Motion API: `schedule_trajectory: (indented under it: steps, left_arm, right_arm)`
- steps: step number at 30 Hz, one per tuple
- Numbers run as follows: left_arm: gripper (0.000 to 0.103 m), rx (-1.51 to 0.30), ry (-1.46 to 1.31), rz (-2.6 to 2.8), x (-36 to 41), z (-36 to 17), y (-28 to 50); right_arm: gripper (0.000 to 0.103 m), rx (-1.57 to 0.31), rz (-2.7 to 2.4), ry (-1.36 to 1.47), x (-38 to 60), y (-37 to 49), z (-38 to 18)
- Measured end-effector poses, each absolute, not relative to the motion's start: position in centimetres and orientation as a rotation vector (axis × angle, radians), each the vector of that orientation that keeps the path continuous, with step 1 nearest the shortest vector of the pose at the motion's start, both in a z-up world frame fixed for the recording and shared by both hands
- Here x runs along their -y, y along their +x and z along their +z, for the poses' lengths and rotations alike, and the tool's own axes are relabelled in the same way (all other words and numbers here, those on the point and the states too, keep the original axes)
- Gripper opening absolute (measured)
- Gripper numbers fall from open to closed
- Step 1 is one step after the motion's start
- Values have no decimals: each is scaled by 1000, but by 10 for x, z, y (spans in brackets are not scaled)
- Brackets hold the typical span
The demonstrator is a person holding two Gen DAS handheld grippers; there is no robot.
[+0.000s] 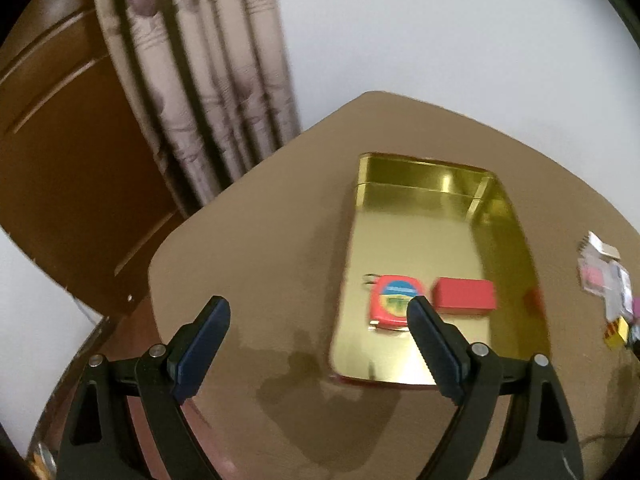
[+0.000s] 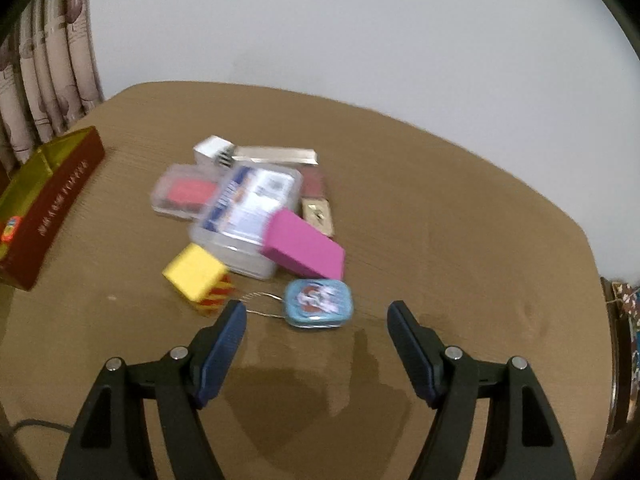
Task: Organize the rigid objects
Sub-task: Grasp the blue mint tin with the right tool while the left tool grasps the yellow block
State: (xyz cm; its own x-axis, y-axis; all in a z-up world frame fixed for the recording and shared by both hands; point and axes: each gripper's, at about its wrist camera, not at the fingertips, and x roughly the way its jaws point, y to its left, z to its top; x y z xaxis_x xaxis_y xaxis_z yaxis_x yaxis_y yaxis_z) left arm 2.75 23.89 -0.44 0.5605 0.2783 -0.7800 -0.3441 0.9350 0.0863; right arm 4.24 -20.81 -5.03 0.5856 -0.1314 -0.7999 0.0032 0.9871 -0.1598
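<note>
Two hand-held tools hang over a brown worktop point(image 2: 440, 208) strewn with small boxes; the left tool point(image 1: 318, 312) has its blue-padded jaws spread wide with nothing between them, poised above the near left corner of an open gold-lined tin point(image 1: 516, 240) with dark red outer walls; inside the tin, towards its near end, a red tape measure point(image 1: 394, 300) with a blue and yellow label lies flat just beside a red box point(image 1: 464, 295), the two close but seemingly apart; the right tool point(image 2: 316, 314) likewise stands with its jaws apart and empty, aimed down at a cluster of things near the middle of the worktop; nearest its tips sits a small blue tin point(image 2: 319, 303) with a picture on the lid and a thin wire loop trailing to its left; beyond that a yellow cube point(image 2: 196, 274) with red-and-yellow striped sides rests against a clear plastic case point(image 2: 248, 216), and a pink box point(image 2: 306, 248) leans tilted on the case's right edge; a second clear case point(image 2: 180, 194) with red contents, a white box point(image 2: 212, 150) and a long silver box point(image 2: 276, 155) lie behind; a patterned curtain point(image 1: 208, 92) and a brown door point(image 1: 72, 184) stand past the far edge, against a pale wall point(image 2: 360, 28); both views are blurred.
</note>
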Motion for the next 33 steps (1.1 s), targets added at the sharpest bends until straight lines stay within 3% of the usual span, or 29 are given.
schedule_trajectory:
  steps: [13,17,19,33]
  left_arm:
    - [89,-947,139,5,-76,-13,41]
    - [89,-959,176,-116,-23,-24,49]
    - [89,-971,193,-176,4,-32,55]
    - [86,-1069,159,-357,96,-69,88]
  right_arm:
    - [74,-915,-37,-60,220,59,-74]
    - [50,-898,-13,-63,220,52,-73]
    - [43,-896,-3,-80,219,47,-71]
    - [43,-878,-69,-48,246,26,-69]
